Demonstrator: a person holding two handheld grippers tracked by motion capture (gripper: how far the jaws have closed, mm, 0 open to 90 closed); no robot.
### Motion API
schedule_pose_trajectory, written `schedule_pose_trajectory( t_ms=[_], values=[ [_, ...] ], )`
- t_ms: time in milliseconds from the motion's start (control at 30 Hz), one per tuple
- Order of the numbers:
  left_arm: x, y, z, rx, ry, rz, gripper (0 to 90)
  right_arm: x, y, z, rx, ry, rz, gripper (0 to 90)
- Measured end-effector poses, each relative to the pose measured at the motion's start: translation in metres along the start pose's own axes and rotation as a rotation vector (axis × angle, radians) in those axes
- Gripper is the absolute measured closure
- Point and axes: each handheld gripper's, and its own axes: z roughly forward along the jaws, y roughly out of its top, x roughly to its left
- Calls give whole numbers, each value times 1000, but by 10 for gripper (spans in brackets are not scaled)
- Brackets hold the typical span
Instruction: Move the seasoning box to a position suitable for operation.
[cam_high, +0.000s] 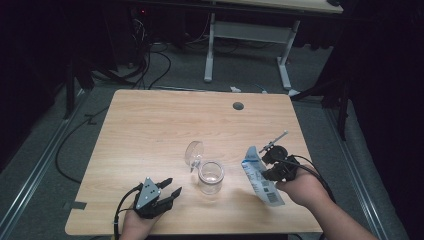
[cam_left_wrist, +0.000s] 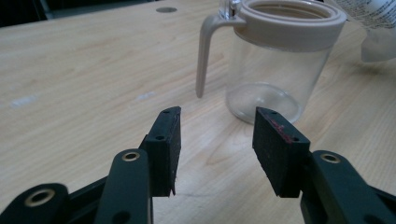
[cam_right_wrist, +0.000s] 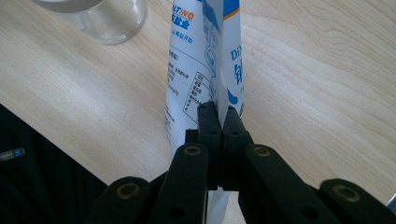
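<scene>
A clear glass jar (cam_high: 210, 176) with a beige rim and its lid (cam_high: 194, 151) hinged back stands in the middle of the wooden table (cam_high: 165, 125); it looks empty. My left gripper (cam_high: 168, 190) rests near the front edge, just left of the jar, jaws open with nothing between them. The jar (cam_left_wrist: 275, 60) stands just beyond those open jaws in the left gripper view. My right gripper (cam_high: 270, 167) is shut on a white and blue printed pouch (cam_high: 261, 177), held upright at the jar's right. The jaws pinch the pouch's (cam_right_wrist: 201, 60) edge seam.
A round cable hole (cam_high: 238, 106) lies near the table's far edge. Beyond the table stand a white desk frame (cam_high: 247, 45) and loose cables (cam_high: 150, 60) on a grey floor. The person's forearm (cam_high: 335, 215) crosses the front right corner.
</scene>
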Motion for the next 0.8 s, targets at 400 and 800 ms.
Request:
schedule_pose_trajectory(
  t_ms=[400,800],
  values=[
    [-18,2,1,-13,-60,9,515,12,4,-10,9,27,-32,900],
    [-46,7,10,-10,-142,89,511,28,11,-17,32,27,-46,900]
  ],
)
